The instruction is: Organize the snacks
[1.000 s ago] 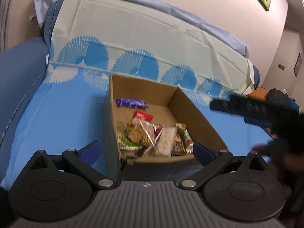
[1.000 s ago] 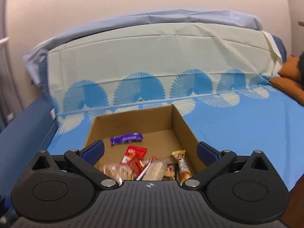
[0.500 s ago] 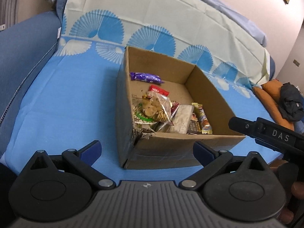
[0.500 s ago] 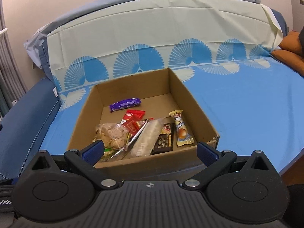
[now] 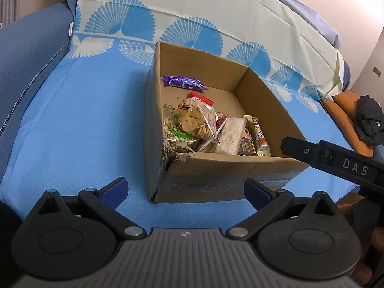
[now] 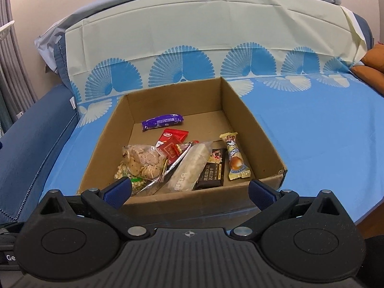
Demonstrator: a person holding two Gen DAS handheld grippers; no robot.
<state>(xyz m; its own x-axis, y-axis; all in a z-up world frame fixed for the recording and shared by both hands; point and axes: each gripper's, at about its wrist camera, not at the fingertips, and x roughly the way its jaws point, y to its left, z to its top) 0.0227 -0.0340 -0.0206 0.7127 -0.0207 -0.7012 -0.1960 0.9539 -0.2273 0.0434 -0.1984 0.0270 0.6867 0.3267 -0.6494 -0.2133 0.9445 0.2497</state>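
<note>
My left gripper [image 5: 184, 189] is matte black plastic: a ribbed grey-black centre plate with a small compass-like mark, two round hubs with shallow discs, and angled link arms pinned by silver screws. Its fingers [image 5: 115, 188] are tipped with dark blue pads. My right gripper [image 6: 189, 189] is built the same, with blue-padded fingers [image 6: 118, 188] and white lettering starting "Ge" at its lower left edge. Seen from the left camera, its black side bar reads "DAS" in white.
</note>
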